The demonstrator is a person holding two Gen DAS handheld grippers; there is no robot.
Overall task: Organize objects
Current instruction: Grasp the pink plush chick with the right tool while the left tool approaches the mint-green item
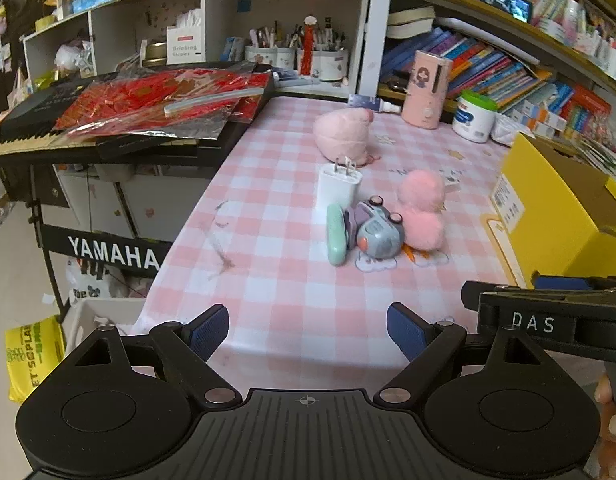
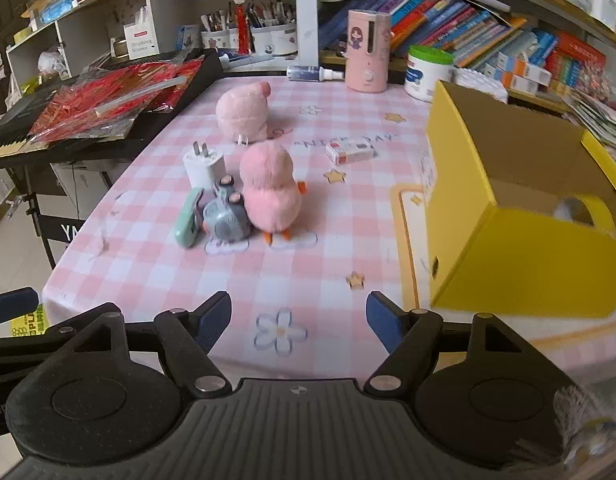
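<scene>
A cluster stands mid-table: a white charger plug (image 1: 339, 187) (image 2: 202, 165), a mint green flat gadget (image 1: 336, 234) (image 2: 189, 218), a grey mouse toy (image 1: 376, 229) (image 2: 227, 216) and a pink plush chick (image 1: 421, 210) (image 2: 271, 192). A second pink plush (image 1: 341, 134) (image 2: 243, 111) lies behind them. A small red-and-white box (image 2: 349, 151) lies further right. An open yellow box (image 2: 519, 208) (image 1: 563, 216) stands at the right. My left gripper (image 1: 308, 330) and right gripper (image 2: 299, 322) are both open and empty, near the table's front edge.
A Yamaha keyboard (image 1: 108, 128) with red foil packets on it stands left of the pink checked table (image 1: 276, 288). A pink dispenser (image 2: 367, 52), a white tub (image 2: 425, 72) and a spray bottle (image 2: 313, 73) line the back, with bookshelves behind.
</scene>
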